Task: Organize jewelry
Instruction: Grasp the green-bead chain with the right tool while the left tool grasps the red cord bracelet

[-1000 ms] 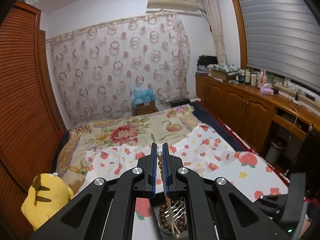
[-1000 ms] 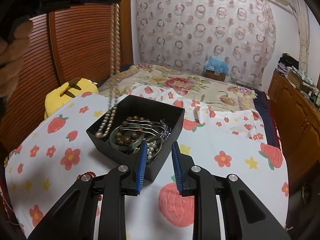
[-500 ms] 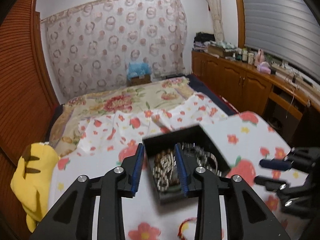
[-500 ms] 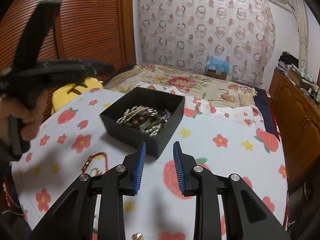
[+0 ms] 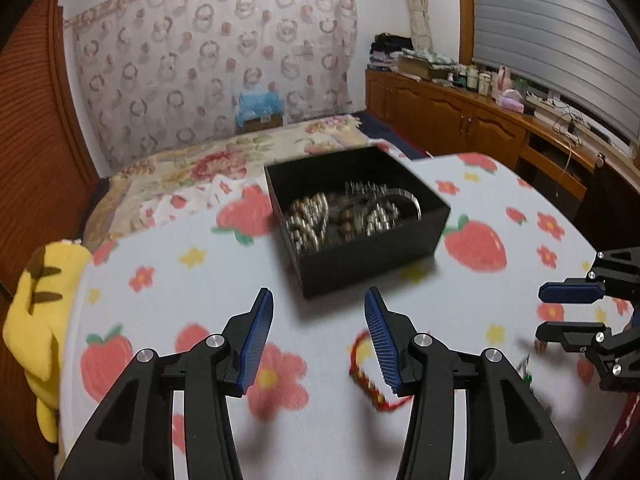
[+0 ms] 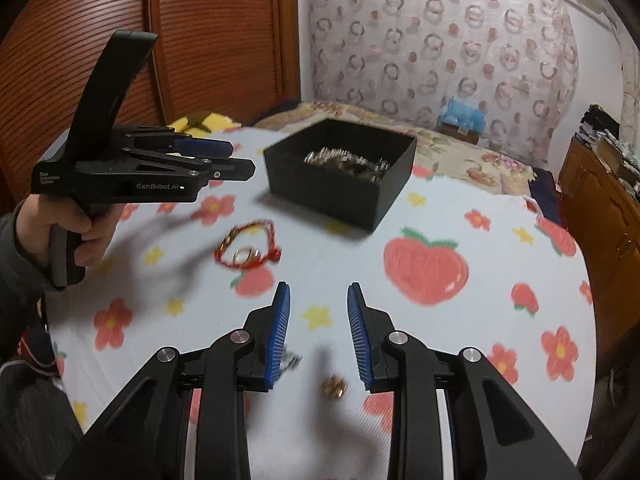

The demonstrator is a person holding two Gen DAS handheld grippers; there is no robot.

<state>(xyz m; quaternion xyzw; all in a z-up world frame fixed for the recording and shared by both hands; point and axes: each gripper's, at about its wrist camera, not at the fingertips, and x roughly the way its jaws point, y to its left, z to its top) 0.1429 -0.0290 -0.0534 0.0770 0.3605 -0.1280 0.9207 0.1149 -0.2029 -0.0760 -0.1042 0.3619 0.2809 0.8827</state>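
Note:
A black open box holds pearl and bead strands on a table with a strawberry-print cloth. A red cord bracelet with gold parts lies on the cloth in front of the box. A small gold piece and a small silver piece lie near my right gripper's tips. My left gripper is open and empty above the cloth, short of the box. My right gripper is open and empty.
A yellow plush toy sits at the table's left edge. A bed with a floral cover lies behind the table. Wooden cabinets run along the right wall. A wooden slatted door stands to the left.
My left gripper let the pearl strand drop into the box, opened wide and drew back and down. My right gripper also drew back, bringing the red bracelet and small pieces into view.

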